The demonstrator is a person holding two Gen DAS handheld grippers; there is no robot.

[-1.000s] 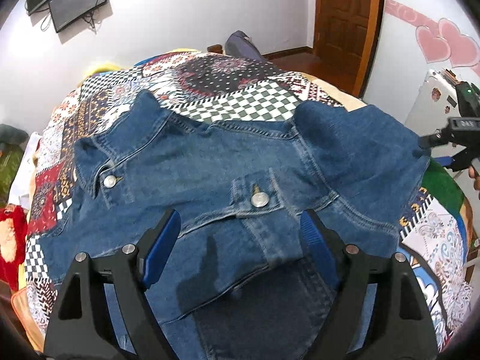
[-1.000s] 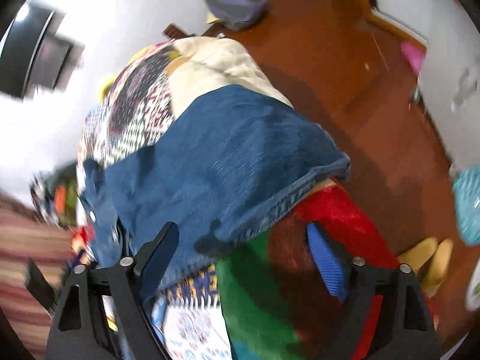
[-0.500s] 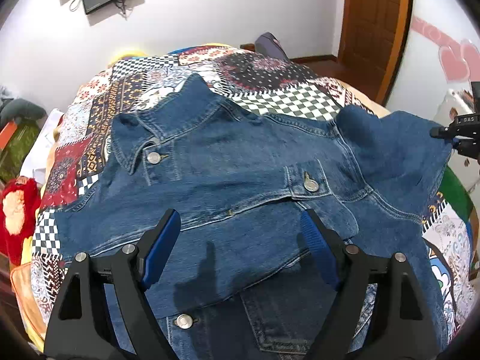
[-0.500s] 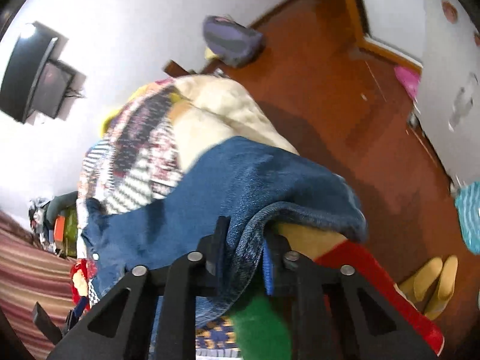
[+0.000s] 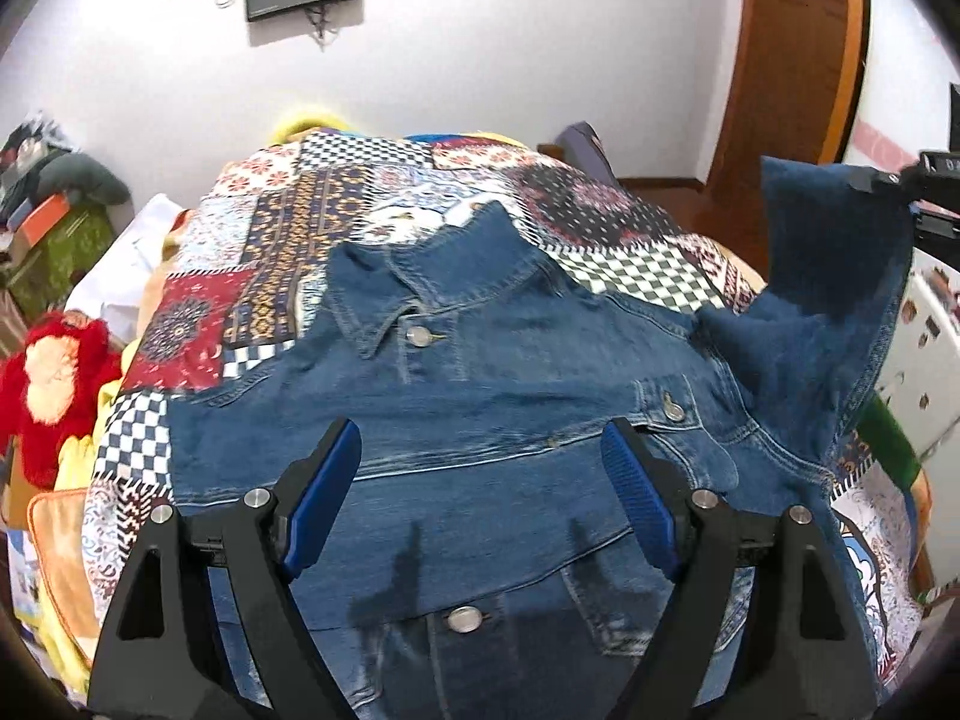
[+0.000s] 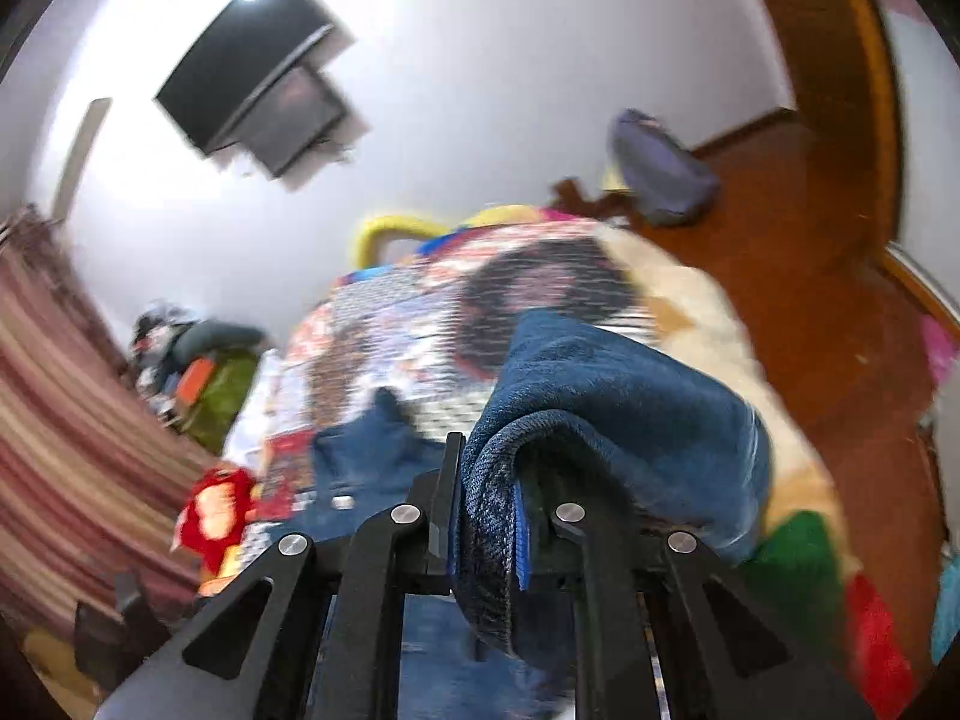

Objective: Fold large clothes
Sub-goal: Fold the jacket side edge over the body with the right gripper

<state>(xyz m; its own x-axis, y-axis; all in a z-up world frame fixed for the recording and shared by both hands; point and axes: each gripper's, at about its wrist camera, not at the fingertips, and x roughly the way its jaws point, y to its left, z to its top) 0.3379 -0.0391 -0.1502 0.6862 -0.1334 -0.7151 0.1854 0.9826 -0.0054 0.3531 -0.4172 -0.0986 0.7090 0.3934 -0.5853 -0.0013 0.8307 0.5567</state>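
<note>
Denim jacket (image 5: 480, 420) lies buttoned on the bed's quilt (image 5: 288, 252), right gripper (image 6: 486, 516) jaws clamped on its sleeve (image 6: 600, 396), left gripper (image 5: 480, 480) jaws apart above; best carry sleeve flat across chest.

Both tongs, left (image 5: 480, 498) and right (image 6: 486, 534), have black triangular-cutout frames, silver screws and blue ribbed pads (image 5: 321, 498).
</note>
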